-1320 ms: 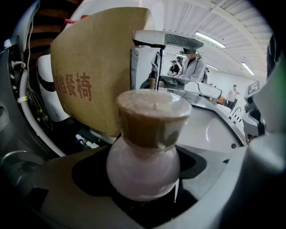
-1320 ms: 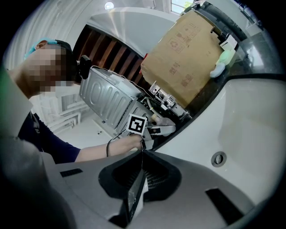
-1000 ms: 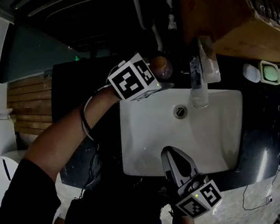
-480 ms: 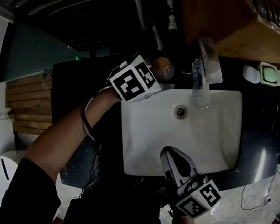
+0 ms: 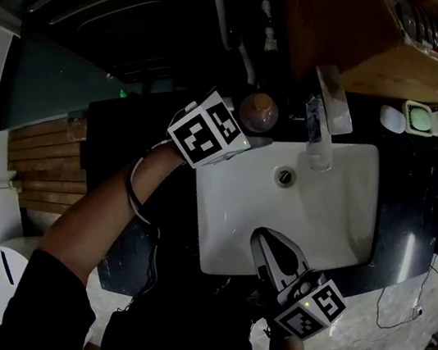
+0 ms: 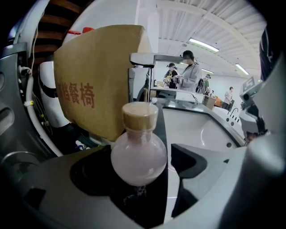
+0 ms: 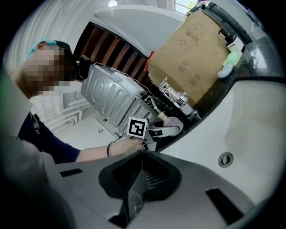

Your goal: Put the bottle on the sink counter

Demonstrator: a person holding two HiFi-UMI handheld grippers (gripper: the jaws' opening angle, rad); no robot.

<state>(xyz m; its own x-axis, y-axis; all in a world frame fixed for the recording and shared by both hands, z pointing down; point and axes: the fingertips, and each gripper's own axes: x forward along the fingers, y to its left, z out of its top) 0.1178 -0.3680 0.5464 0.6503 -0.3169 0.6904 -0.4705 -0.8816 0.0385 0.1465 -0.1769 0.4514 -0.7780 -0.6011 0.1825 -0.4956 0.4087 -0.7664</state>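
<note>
Basically the placing step looks all but done. Bottle (image 5: pixel 258 113) is a round flask with a cork-coloured cap, upright on the dark table (image 5: pixel 408 235). It sits upper middle of the head view, just beside the top-left corner of the white sink (image 5: pixel 334 231).

Left tool (image 5: pixel 247 133) is spread. In the left gripper view the bottle stands dead centre between its jaws, with a gap showing at the right jaw. On the left side I can't make out a touch either. A faint reflection shows under the flask, so I judge its weight is on the table, not on me.

Right tool (image 5: pixel 266 240) is pressed together with nothing in it. It hangs over the near edge of the sink, lower middle of the frame, well apart from the bottle.

A cardboard box (image 6: pixel 96 85) stands behind the bottle, upper left in the left gripper view. The faucet (image 5: pixel 318 128) is to the bottle's right in the head view.

Step in hand, as I judge it: release and clear out. The next move calls for pulling the left tool straight back along its own line with the jaws kept wide. The round belly looks easy to nudge, and any sideways drift could tip it toward the sink edge. The right tool has no job here.
</note>
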